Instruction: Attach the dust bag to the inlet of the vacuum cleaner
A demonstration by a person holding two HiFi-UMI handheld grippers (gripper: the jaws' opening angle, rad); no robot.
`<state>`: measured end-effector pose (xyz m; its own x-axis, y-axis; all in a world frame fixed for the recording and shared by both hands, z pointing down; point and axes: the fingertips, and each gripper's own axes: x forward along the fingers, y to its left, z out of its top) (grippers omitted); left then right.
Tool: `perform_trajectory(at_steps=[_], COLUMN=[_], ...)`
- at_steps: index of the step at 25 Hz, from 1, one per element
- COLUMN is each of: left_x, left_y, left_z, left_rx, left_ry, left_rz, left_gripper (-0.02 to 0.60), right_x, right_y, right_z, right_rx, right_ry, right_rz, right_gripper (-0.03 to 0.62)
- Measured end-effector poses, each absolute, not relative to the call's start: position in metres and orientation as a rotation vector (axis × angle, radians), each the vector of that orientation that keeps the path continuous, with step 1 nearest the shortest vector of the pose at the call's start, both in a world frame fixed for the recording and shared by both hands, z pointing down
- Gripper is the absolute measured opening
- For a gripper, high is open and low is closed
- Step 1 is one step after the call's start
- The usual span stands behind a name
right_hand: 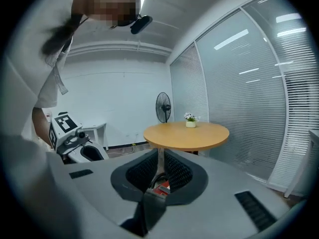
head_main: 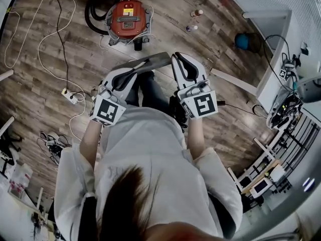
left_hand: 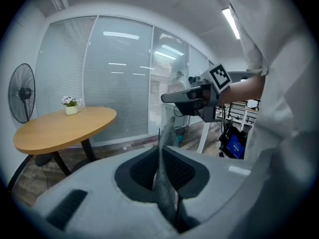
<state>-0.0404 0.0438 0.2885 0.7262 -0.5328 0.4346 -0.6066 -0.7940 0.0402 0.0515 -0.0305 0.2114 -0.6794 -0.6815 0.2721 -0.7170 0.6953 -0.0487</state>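
Note:
The red canister vacuum cleaner (head_main: 128, 18) stands on the wood floor ahead of me, with its black hose (head_main: 94, 11) coiled to its left. I hold the flat grey dust bag (head_main: 153, 62) stretched between both grippers, above the floor and short of the vacuum. My left gripper (head_main: 140, 74) is shut on the bag's left edge; in the left gripper view the grey fabric (left_hand: 168, 133) rises from between the jaws. My right gripper (head_main: 176, 58) is shut on the right edge, a thin grey strip (right_hand: 160, 166) between its pads. Below that strip the vacuum (right_hand: 160, 189) shows through the gap.
A round wooden table (left_hand: 60, 126) with a small flower pot stands beyond the vacuum, a pedestal fan (right_hand: 163, 106) behind it. White cables and a power strip (head_main: 70, 95) lie on the floor at left. Two small bottles (head_main: 194, 19) stand right of the vacuum. White desks and equipment (head_main: 281, 84) line the right.

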Motion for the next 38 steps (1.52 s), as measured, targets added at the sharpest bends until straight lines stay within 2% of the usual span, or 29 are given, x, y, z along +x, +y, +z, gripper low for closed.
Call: perform_trajectory(at_steps=[2,9,11,18,20,21,23,25,38], left_x=[-0.037,-0.023,-0.019,-0.003,0.003,0.007,0.012,0.013,-0.001], left_y=[0.042,0.041,0.039,0.038,0.038,0.039,0.042,0.046,0.044], left_z=[0.305,0.379,0.4,0.464,0.478,0.485,0.499,0.515,0.658], left_rx=[2.746,2.796,2.814,2.81,2.82,2.826,2.829,2.826,2.506], left_ry=[-0.9,-0.828,-0.791,-0.697,-0.662,-0.641,-0.602,-0.581,-0.625], left_rz=[0.637,0.858,0.916,0.951,0.965,0.974,0.996,1.028,1.289], left_gripper=[0.038,0.038,0.038,0.038,0.038,0.038,0.038,0.038,0.06], right_x=[0.047,0.031,0.025,0.018,0.02,0.02,0.023,0.025,0.028], right_y=[-0.034,-0.017,-0.006,0.021,0.027,0.029,0.033,0.037,0.041], right_z=[0.231,0.315,0.344,0.456,0.483,0.494,0.512,0.529,0.644], right_rx=[1.025,0.562,0.413,0.013,-0.073,-0.106,-0.155,-0.186,-0.157], right_ry=[-2.649,-2.522,-2.484,-2.245,-2.185,-2.161,-2.124,-2.101,-2.026], right_rz=[0.209,0.174,0.191,0.083,0.009,-0.037,-0.116,-0.156,-0.123], right_gripper=[0.065,0.117,0.149,0.202,0.195,0.173,0.083,0.054,0.032])
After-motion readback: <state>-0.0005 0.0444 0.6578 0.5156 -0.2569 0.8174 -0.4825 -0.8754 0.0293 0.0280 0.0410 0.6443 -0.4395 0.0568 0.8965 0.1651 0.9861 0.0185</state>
